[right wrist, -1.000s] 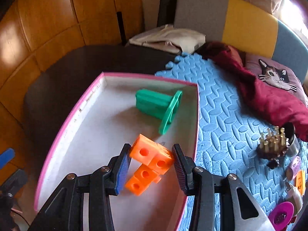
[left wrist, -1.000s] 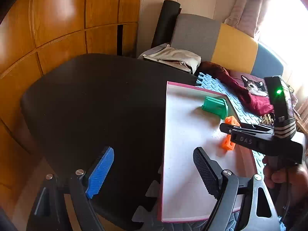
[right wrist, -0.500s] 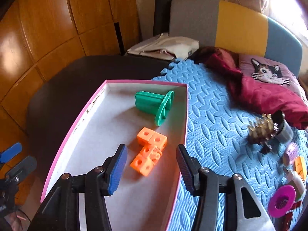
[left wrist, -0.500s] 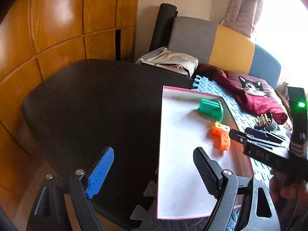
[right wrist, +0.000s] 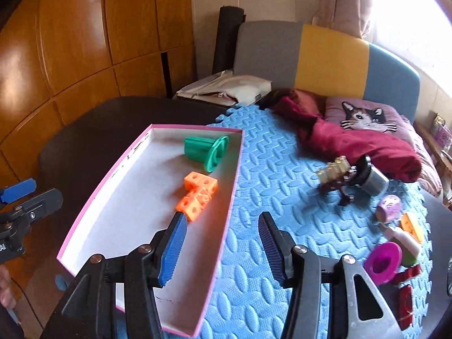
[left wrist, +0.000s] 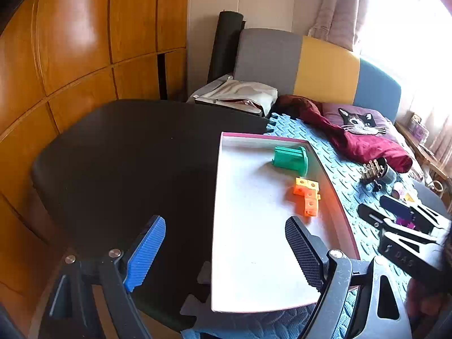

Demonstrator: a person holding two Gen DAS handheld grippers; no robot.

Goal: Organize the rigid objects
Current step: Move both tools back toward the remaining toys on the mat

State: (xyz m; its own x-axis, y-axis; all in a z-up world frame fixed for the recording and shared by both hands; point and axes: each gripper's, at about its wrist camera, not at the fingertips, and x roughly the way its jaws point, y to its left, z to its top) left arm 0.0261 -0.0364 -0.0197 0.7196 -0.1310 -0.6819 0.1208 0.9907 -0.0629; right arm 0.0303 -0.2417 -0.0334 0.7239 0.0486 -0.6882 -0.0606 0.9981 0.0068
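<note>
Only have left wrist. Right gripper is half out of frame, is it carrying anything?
Observer: No. The right gripper has just been opening its jaws, and nothing is between its pads.
Operator: What's still out on the mat?
Observer: Near its right edge lies a pink ring, mostly blocked in your view.
Operator: Anything next to it?
Observer: Red pieces, just beside the ring.

Near half of the tray [right wrist: 93,200] is lying bare; orange blocks [right wrist: 197,195] and green spool [right wrist: 206,149] are crowding its far right.
</note>
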